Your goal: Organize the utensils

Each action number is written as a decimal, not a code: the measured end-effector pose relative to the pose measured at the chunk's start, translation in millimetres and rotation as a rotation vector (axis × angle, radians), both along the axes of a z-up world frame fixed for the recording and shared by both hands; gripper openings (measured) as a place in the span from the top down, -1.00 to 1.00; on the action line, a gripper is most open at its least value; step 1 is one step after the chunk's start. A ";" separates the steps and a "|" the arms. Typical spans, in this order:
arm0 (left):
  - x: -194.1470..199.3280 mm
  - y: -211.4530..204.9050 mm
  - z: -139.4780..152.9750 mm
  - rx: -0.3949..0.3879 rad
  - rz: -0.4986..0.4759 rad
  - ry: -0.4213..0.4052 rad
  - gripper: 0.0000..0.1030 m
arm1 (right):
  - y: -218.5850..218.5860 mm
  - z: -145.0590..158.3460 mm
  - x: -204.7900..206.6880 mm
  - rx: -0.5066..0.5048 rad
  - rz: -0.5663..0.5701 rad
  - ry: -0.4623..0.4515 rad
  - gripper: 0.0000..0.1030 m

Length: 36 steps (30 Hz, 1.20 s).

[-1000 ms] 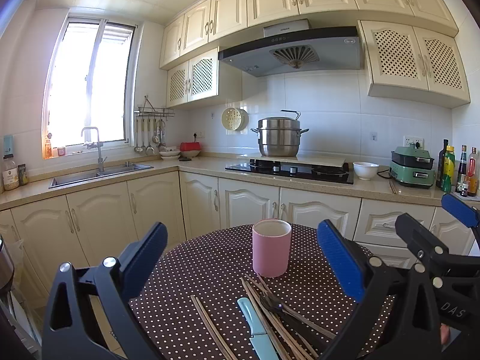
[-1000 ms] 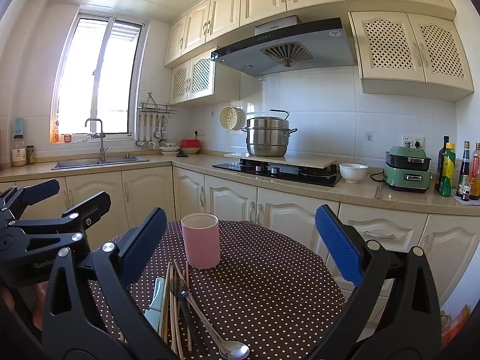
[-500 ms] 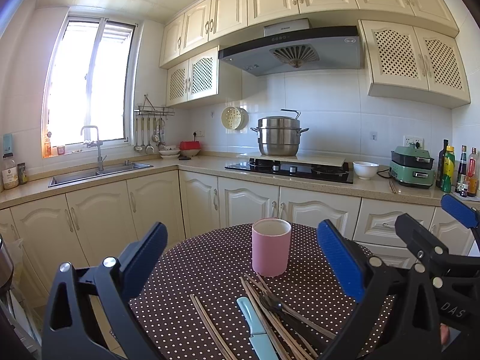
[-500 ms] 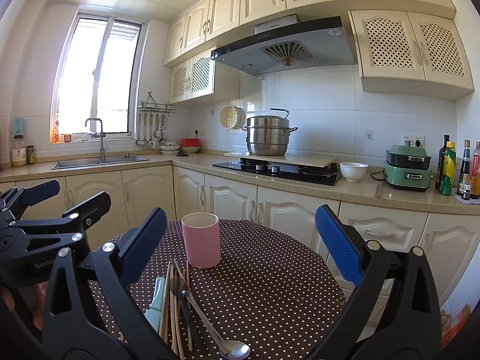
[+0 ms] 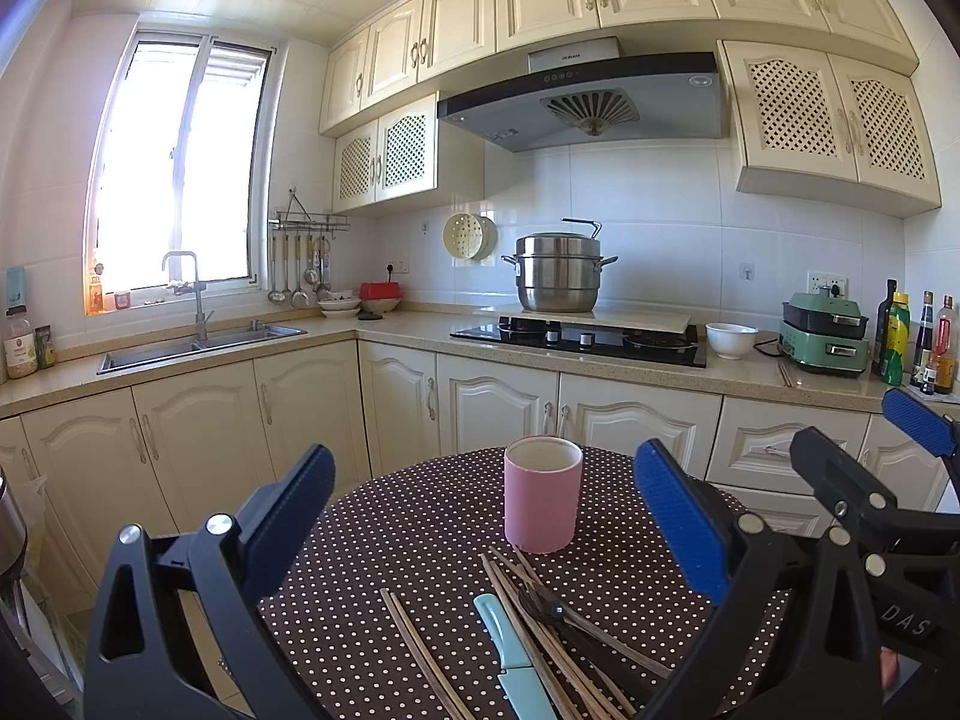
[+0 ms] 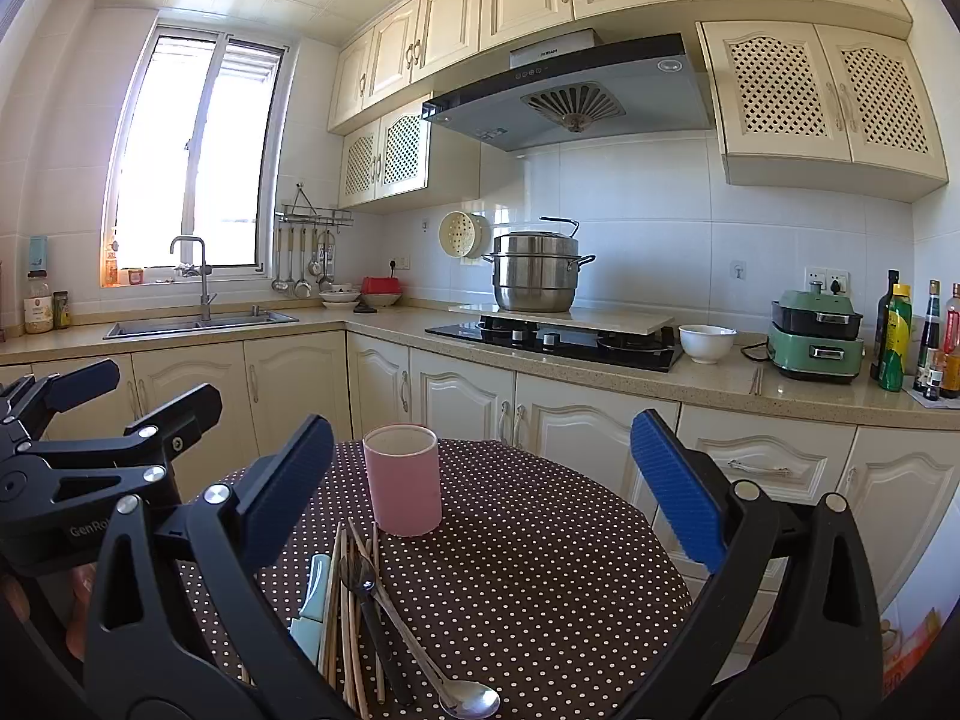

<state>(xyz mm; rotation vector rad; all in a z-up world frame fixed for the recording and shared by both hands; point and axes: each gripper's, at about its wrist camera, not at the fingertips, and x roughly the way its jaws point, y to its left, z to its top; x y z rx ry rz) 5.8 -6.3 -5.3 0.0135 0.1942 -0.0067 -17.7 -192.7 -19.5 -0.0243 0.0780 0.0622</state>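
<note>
A pink cup (image 5: 542,501) stands upright on a round table with a brown polka-dot cloth (image 5: 408,546); it also shows in the right wrist view (image 6: 402,487). In front of it lie loose utensils: wooden chopsticks (image 5: 420,654), a light-blue knife (image 5: 510,654), a metal spoon (image 6: 468,699) and a dark fork (image 5: 540,603). My left gripper (image 5: 483,516) is open and empty above the near table edge. My right gripper (image 6: 480,489) is open and empty, to the right of the left one.
Cream kitchen cabinets and a counter (image 5: 420,324) run behind the table, with a sink (image 5: 198,345), a stove with a steel pot (image 5: 558,273), a white bowl (image 5: 731,339) and bottles (image 5: 912,339) at the far right.
</note>
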 end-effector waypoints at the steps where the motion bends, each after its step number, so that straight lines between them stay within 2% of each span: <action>1: 0.0 -0.1 -0.1 0.000 0.000 0.000 -0.91 | 0.2 0.0 -0.2 0.000 0.000 -0.001 -0.89; 36: 1.3 5.1 2.2 -0.003 0.004 0.009 -0.91 | 2.0 0.2 4.3 0.002 0.004 0.006 -0.89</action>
